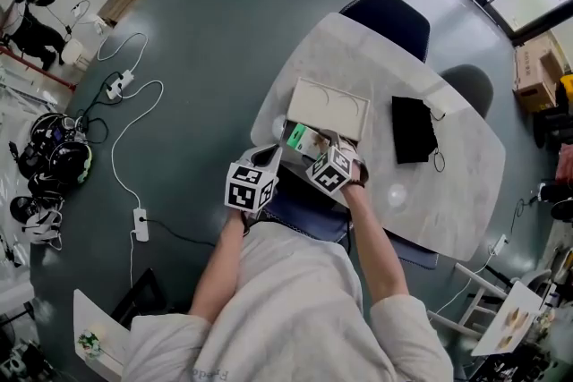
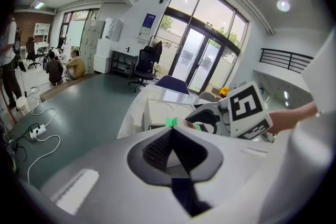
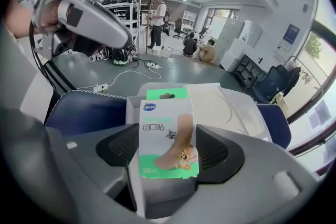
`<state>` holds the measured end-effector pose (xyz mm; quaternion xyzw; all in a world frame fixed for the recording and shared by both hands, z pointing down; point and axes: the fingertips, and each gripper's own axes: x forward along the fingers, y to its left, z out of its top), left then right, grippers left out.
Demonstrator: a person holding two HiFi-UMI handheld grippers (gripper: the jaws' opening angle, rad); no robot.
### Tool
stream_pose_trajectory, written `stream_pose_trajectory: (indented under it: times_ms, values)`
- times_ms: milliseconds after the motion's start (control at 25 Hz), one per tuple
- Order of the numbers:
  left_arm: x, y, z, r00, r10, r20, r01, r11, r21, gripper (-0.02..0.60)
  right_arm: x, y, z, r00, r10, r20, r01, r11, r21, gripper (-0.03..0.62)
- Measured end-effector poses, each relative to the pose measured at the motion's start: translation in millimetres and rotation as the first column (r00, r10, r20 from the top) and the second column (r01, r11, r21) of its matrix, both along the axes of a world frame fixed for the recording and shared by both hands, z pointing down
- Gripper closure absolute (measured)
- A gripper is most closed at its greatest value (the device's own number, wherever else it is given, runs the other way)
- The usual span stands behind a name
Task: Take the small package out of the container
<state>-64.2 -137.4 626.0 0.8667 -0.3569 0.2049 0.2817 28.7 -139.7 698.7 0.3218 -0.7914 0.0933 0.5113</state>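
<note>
The small package point(image 3: 168, 136) is a green and white plaster pack. It stands upright between the pads of my right gripper point(image 3: 169, 152), which is shut on it. Behind it lies the white container point(image 3: 231, 110) with its lid open. In the head view the package point(image 1: 302, 137) sits just above the container's near edge point(image 1: 327, 107), held by my right gripper point(image 1: 315, 148). My left gripper point(image 1: 271, 157) hovers at the container's left corner. Its jaws point(image 2: 171, 124) meet at the tips with nothing between them.
The container rests on a white table point(image 1: 466, 174), beside a black pouch point(image 1: 414, 130) and a small white round object point(image 1: 397, 195). Dark chairs point(image 1: 389, 18) stand at the far side. Cables and a power strip point(image 1: 141, 224) lie on the floor at left.
</note>
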Motion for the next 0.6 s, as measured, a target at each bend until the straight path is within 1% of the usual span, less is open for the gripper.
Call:
stream_pose_trajectory:
  times_ms: [360, 600]
  values:
    - [4, 1, 0, 1.0, 0.016, 0.021, -0.017, 1.0, 0.013, 0.529, -4, 1, -30, 0.995, 0.068, 0.069, -0.074, 0.993, 0.088, 0.264]
    - [8, 3, 0, 0.999, 0.032, 0.03, -0.033, 0.999, 0.014, 0.529, -4, 2, -43, 0.981, 0.134, 0.14, -0.15, 0.982, 0.115, 0.264]
